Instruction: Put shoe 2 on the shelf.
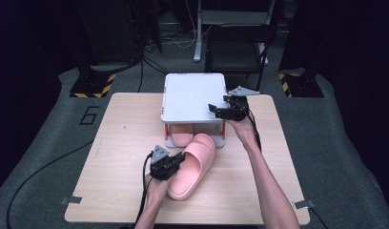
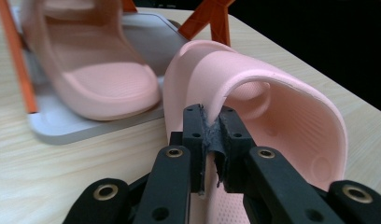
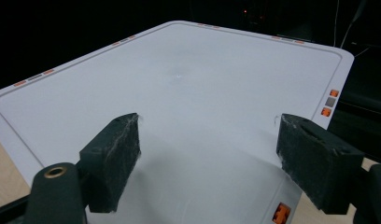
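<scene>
1. Pink slipper (image 1: 191, 167) lies on the wooden table (image 1: 111, 157), just in front of the rack, toe twd it
2. Left gripper (image 2: 212, 135) is clamped tight on the strap edge, jaws squeezed together w/ the strap between
3. 2nd slipper (image 2: 93, 70) sits on the rack's lower shelf (image 2: 62, 126)
4. Right gripper (image 3: 207, 158) hovers over the rack's white top (image 3: 188, 79), jaws spread wide, holding nothing
</scene>
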A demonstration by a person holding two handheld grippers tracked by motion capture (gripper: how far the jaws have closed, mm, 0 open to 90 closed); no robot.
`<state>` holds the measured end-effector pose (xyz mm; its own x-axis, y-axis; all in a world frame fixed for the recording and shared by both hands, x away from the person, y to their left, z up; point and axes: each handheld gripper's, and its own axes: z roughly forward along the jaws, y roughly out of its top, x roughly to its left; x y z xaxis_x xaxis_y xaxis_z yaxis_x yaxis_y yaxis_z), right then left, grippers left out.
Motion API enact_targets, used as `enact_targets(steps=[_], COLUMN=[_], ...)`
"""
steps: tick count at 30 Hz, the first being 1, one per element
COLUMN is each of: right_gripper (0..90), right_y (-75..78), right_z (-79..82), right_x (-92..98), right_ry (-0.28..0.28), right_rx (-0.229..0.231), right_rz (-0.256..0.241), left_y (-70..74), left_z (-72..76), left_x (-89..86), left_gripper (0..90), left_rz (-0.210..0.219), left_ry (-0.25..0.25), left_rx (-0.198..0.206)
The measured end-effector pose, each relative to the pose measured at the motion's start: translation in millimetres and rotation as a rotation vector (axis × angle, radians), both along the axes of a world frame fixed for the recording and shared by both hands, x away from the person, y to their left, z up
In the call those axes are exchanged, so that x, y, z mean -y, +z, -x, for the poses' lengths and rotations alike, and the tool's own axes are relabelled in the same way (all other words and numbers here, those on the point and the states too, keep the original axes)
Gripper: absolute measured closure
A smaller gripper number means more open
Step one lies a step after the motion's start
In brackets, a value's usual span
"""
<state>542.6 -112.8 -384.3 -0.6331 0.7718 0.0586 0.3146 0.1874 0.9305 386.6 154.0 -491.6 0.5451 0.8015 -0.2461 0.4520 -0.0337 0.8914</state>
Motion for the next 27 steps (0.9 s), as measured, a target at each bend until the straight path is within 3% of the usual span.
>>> enact_targets(steps=[3,5,9,14,16,23,27], right_gripper=[21.5,21.8,21.8,21.6,21.5,21.7,21.7], right_y=[-2.7,-3.6,-4.6,-4.7,-4.8,-4.9,-4.9], right_z=[-1.1,-1.6,-2.4,-1.6,-1.7,-0.8,-0.5], right_x=[-1.1,-1.4,-2.4,-3.7,-3.9,-3.7,-3.9], right_ry=[0.003,0.008,0.016,0.011,0.015,0.015,0.012], right_rx=[-0.016,-0.006,-0.003,-0.004,0.005,0.003,0.004], right_rz=[0.018,0.022,0.025,0.028,0.033,0.034,0.036], left_y=[1.4,2.6,4.1,1.7,-2.3,-7.0,-8.7], left_z=[-5.2,-9.3,-18.6,-34.3,-45.8,-69.8,-85.2], left_x=[14.2,21.4,31.4,44.0,54.2,74.0,79.9], left_gripper=[83.0,83.0,83.0,83.0,83.0,82.8,82.6], left_rz=[-0.019,-0.004,0.025,0.018,0.037,0.062,0.047], left_ry=[0.013,0.027,0.082,0.192,0.232,0.330,0.363], left_rx=[0.006,0.004,-0.022,-0.036,-0.061,-0.079,-0.079])
